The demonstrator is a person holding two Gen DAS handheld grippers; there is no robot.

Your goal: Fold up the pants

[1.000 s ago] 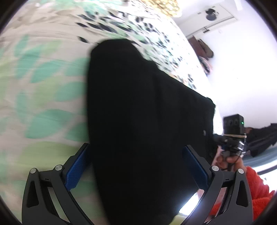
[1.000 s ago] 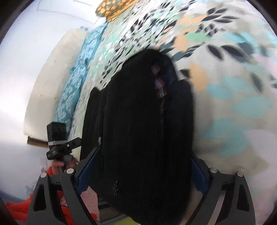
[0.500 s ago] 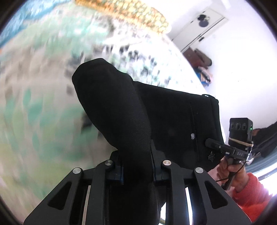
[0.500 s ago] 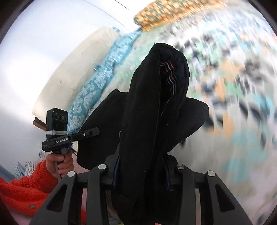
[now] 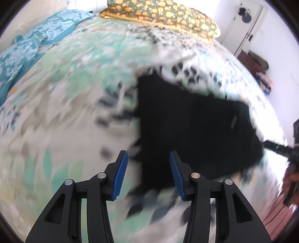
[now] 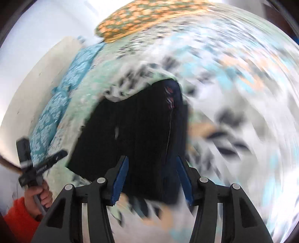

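We look down on black pants lying in a folded, roughly rectangular bundle on a bed with a leaf-print bedspread; both views are heavily blurred. In the left wrist view the pants sit from the centre out toward 3 o'clock. Our left gripper rises from 6 o'clock with its blue-padded fingers parted to a moderate gap, nothing between them; the near edge of the pants shows in the gap beyond the tips, and we cannot tell whether the pads touch the cloth.

In the right wrist view the pants fill the centre, with a strip of plaid lining showing near their far end at about 12 o'clock. Our right gripper comes up from 6 o'clock, its blue fingers likewise spread apart and clamping nothing; the near edge of the pants lies between and just past the tips.

At 12 o'clock in both views lies a pillow with an orange pattern; a turquoise patterned pillow is at 10 o'clock in the left view. In the right view, at 8 o'clock, we see our left hand in an orange sleeve gripping the handle of the other device. A white door stands at 1 o'clock in the left view.
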